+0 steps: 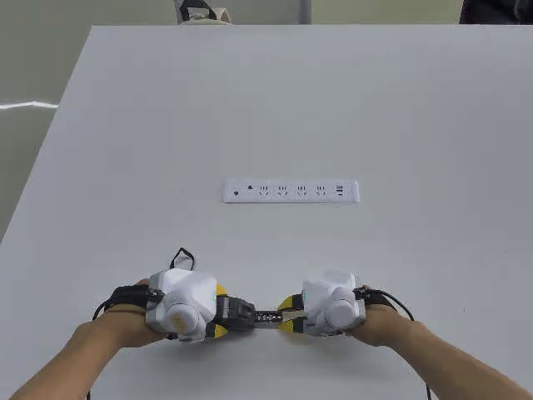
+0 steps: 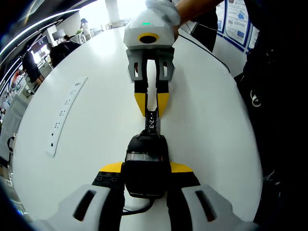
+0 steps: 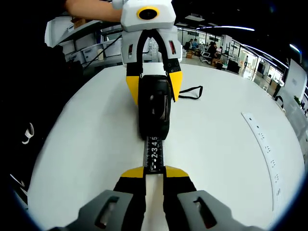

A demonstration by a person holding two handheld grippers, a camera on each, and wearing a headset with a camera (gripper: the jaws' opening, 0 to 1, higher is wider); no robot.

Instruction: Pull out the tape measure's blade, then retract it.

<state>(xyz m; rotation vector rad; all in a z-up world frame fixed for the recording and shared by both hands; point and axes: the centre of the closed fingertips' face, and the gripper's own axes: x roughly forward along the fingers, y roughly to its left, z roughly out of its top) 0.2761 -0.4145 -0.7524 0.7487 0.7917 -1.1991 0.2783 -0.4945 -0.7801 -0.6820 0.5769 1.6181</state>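
A black tape measure case (image 1: 237, 314) (image 2: 146, 163) (image 3: 155, 105) lies low on the white table, with my left gripper (image 1: 220, 313) (image 2: 144, 168) shut on its sides. A short stretch of numbered blade (image 1: 266, 317) (image 2: 151, 121) (image 3: 154, 154) sticks out of the case toward the right. My right gripper (image 1: 286, 315) (image 3: 154, 171) is shut on the blade's end. The two grippers face each other a few centimetres apart near the table's front edge.
A white power strip (image 1: 291, 191) (image 2: 62, 115) (image 3: 267, 156) lies across the middle of the table (image 1: 333, 100), well beyond the grippers. A black wrist cord (image 3: 191, 91) trails from the case. People and desks stand in the room behind.
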